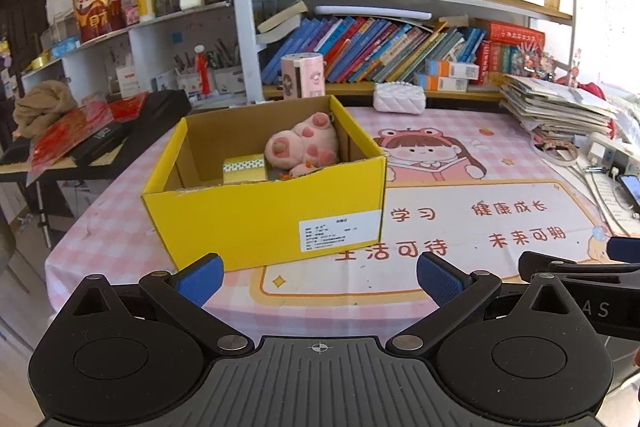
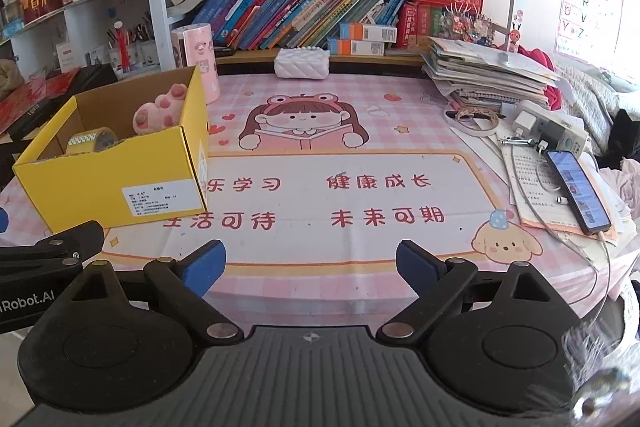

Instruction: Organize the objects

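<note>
An open yellow cardboard box point(image 1: 264, 215) with a white label stands on the left part of the table point(image 2: 360, 147), which is covered by a pink checked cartoon mat; inside lie a pink spotted plush toy point(image 1: 302, 145) and, beside it, a roll of yellow patterned tape point(image 1: 244, 169). The left gripper point(image 1: 320, 279) and right gripper point(image 2: 311, 265) hover near the table's front edge, jaws spread wide with nothing between them.
</note>
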